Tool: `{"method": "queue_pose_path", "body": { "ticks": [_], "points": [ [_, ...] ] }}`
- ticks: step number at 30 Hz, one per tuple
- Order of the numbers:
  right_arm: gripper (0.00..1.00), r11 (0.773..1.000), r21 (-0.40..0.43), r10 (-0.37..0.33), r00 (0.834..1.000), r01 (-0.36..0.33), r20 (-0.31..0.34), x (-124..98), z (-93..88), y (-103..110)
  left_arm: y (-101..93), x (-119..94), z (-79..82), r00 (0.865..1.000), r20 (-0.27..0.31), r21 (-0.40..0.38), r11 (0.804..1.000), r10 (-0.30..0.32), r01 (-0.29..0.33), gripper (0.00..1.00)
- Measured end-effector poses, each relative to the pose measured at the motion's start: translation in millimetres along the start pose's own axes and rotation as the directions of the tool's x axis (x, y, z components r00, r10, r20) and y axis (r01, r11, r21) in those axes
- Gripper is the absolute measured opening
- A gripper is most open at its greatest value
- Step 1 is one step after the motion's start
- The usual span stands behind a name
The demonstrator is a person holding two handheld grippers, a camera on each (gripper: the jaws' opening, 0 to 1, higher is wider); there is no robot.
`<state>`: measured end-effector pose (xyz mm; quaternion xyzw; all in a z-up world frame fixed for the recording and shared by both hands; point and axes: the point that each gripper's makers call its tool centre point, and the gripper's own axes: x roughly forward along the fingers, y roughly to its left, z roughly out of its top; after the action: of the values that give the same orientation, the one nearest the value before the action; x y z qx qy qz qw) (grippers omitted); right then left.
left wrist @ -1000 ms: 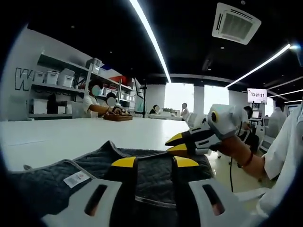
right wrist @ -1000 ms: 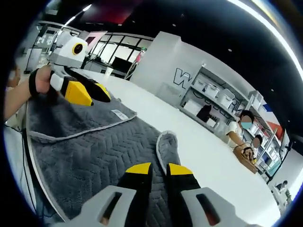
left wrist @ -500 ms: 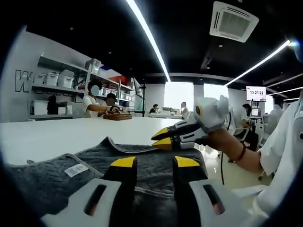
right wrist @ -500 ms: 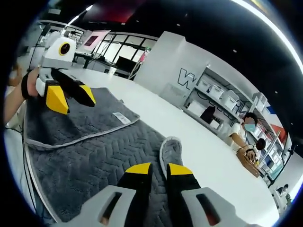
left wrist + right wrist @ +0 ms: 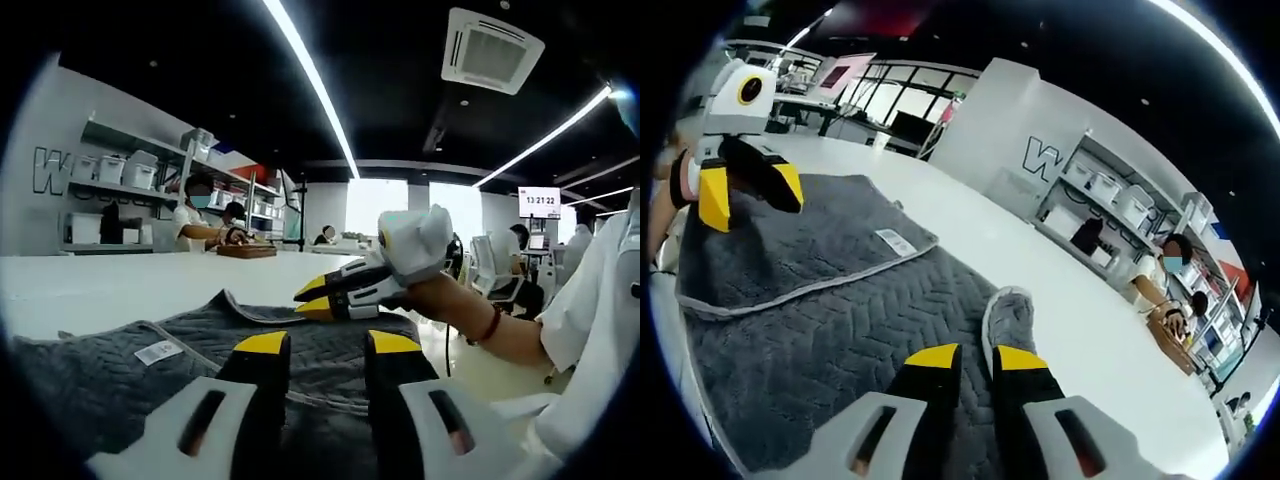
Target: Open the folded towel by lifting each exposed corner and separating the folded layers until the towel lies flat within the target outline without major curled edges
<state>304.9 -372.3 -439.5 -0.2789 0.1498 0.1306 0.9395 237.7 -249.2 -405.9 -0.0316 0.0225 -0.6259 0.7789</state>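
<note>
A dark grey herringbone towel point(image 5: 100, 385) point(image 5: 820, 320) with a pale edge lies on the white table point(image 5: 100, 285). A folded-over layer with a white label point(image 5: 893, 242) point(image 5: 160, 352) covers its left part in the right gripper view. My left gripper point(image 5: 327, 343) hovers open over the towel, and its spread yellow tips also appear as the left gripper point(image 5: 748, 192). My right gripper point(image 5: 977, 357) has its jaws drawn close on towel fabric, just behind a curled-up corner point(image 5: 1008, 310). It reaches in from the right as the right gripper point(image 5: 308, 298).
The person's hand and sleeve point(image 5: 480, 325) hold the right gripper beyond the table's near edge. Bare white table point(image 5: 970, 220) stretches past the towel. Far off, people point(image 5: 205, 215) sit at a wooden tray by shelves with bins point(image 5: 1110, 200). Chairs point(image 5: 490, 275) stand at the right.
The right gripper has moved further in over the towel, leftward in the left gripper view. The curled corner stays just ahead of its jaws. The left gripper has stayed open and nearly still.
</note>
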Motion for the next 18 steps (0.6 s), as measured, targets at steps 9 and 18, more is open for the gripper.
{"method": "queue_pose_path", "body": {
  "ticks": [9,18],
  "points": [
    [0.07,1.0,-0.019,0.007,0.999,-0.008,-0.042,13.3,-5.0,-3.7,-4.1,0.3,1.6,1.0,0.01,0.001,1.0,-0.009,0.009,0.3],
    [0.07,0.999,-0.027,0.017,0.997,-0.019,-0.075,26.0,-12.1,-3.3,-5.1,-3.3,2.6,1.0,0.014,0.005,1.0,-0.01,0.01,0.3]
  ]
}}
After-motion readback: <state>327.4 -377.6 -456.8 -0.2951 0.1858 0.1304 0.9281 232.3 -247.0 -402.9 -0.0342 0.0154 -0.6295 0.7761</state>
